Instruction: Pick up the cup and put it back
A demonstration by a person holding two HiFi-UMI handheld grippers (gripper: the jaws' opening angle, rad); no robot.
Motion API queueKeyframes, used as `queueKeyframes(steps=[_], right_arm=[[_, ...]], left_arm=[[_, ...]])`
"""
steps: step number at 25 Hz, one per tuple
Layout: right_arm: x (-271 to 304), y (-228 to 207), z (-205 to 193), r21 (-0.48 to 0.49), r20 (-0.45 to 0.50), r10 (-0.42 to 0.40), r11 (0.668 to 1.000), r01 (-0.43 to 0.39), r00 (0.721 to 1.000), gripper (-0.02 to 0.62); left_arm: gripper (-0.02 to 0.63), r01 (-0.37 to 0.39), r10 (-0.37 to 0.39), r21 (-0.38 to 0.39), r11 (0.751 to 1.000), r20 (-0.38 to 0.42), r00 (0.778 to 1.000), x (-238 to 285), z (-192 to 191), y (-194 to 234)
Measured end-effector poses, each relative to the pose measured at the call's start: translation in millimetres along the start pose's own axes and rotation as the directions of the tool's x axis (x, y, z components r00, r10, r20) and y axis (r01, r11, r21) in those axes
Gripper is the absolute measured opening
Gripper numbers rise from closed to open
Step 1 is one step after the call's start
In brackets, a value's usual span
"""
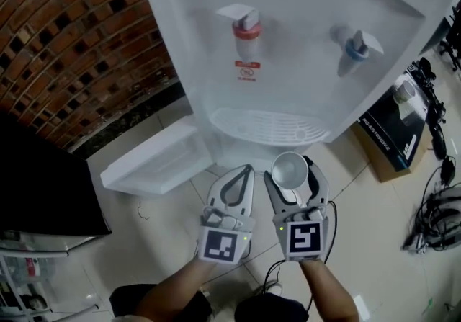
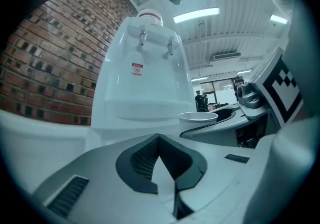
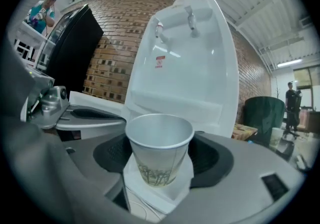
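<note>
The cup [image 1: 290,169] sits upright, mouth up, between the jaws of the right gripper [image 1: 290,168]. They stand wide and clamp its wall from both sides, so the cup's long axis is vertical and crosses the jaw line at approx. a right angle. It hangs clear of the floor, just short of the front edge of the drip tray [image 1: 266,126] on the white water dispenser [image 1: 302,39].

The next move turns on that relation: the tray lies straight ahead of the jaws. From the right gripper view its ledge looks a little above the cup's rim [image 3: 159,128], though the wide lens makes that hard to trust. If the tray is where the cup goes back, prob. a lift and a push forward, w/ the cup kept level.

The left gripper [image 1: 247,169] is just beside, on the cup's left, its jaws pressed together at the tips w/ nothing between them. It is near but has no part in the hold.

Hard to make out:
- The cup's base is hidden in the head view by its own rim.
- In the right gripper view the lower wall stands against something white that I can't identify.
- Where the pads meet the paper isn't clear either.

The inside looks empty — no liquid seen.
</note>
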State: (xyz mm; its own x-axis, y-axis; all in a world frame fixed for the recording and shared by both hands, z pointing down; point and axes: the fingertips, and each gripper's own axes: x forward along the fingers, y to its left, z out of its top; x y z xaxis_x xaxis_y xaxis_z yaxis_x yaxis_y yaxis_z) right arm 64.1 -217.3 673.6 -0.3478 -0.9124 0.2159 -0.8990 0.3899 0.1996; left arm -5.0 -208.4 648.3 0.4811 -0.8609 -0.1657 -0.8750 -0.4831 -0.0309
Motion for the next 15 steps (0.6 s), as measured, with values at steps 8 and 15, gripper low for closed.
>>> queueKeyframes(steps=[8,15], right_arm=[[-59,-23,101,-0.031,-0.047,-0.024,0.999,0.022,0.999,0.348],[-96,-25,222,-0.041,-0.023,-0.008,0.999,0.007,1.000,0.348]], left_arm=[[0.000,0.052,-0.052,0.010,0.999,-0.032,0.998,-8,121,-19],[0.000,0.047,-0.047,0.006,0.999,-0.033,0.998,-8,236,-19]])
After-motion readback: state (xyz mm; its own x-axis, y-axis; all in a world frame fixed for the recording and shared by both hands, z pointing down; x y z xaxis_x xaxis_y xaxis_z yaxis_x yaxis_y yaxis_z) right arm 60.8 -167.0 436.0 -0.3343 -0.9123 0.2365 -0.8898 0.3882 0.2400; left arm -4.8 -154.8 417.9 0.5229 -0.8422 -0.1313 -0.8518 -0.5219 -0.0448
